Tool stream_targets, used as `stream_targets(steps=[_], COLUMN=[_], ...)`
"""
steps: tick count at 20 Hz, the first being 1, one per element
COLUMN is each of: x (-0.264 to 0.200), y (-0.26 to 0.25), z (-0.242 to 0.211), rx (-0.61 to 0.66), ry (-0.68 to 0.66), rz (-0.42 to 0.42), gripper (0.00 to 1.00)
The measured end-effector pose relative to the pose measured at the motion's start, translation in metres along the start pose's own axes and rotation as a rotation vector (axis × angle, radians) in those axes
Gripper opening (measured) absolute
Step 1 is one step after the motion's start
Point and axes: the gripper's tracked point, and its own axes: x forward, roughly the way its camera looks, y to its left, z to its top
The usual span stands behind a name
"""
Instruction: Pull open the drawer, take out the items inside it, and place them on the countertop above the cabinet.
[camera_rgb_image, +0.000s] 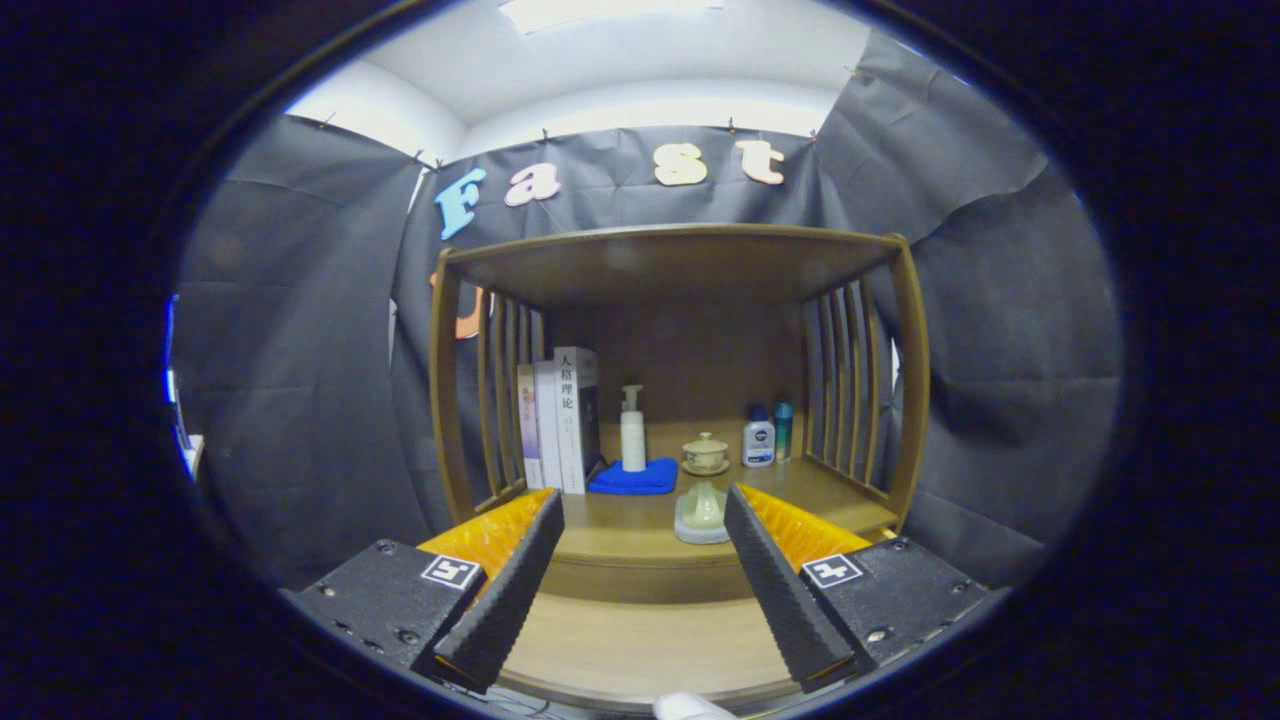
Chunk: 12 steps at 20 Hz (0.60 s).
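The claw stood wide open and empty, aimed level into the wooden cabinet. No drawer front could be made out; it probably lay toward six o'clock, under the surface between the fingers, so the claw likely needed to drop.

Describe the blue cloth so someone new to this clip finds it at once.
Beyond the open gripper, the wooden shelf unit holds a row of items. The blue cloth lies folded beside the upright books, under the white pump bottle: the only flat, soft item there.
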Motion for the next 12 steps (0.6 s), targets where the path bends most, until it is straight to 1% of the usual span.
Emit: stream_targets(steps=[4, 6, 12], x=[-0.033, -0.047, -0.080], y=[0.008, 0.009, -0.001], z=[-0.022, -0.035, -0.081], rx=[-0.029, -0.030, -0.035], ry=[-0.009, 0.003, 0.051], rz=[-0.002, 0.001, -0.026], gripper=[1.00, 1.00, 1.00])
